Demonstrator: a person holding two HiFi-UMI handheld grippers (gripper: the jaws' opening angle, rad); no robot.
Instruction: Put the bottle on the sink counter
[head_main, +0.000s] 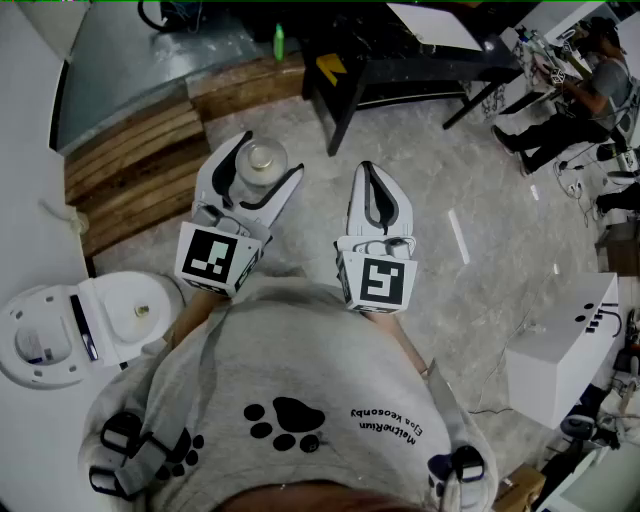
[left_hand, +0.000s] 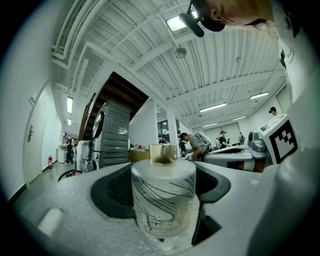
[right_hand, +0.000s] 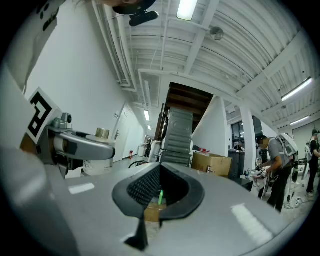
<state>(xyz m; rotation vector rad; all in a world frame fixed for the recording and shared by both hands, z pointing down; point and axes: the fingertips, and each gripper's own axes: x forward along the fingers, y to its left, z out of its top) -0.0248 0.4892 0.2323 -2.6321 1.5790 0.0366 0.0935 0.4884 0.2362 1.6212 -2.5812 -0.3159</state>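
**Bottle (left_hand: 162, 200) clamped in left gripper (head_main: 262, 160), off the counter**

Above pale stone floor (head_main: 480, 300), near a white toilet (head_main: 110, 295) at the left. Left gripper: fingers spread wide, dark pads (left_hand: 112, 192) pressed on both sides of the frosted white bottle, upright, gold cap on top. Right gripper (right_hand: 159, 192): fingers closed together, holding nothing, just beside the left gripper, apart from it.

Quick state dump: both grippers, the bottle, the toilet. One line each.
left gripper: shut on the bottle, carrying it.
bottle: upright between the jaws, gold cap on, not set down.
right gripper: shut, nothing between the jaws.
toilet: lid looks raised, bowl uncovered.
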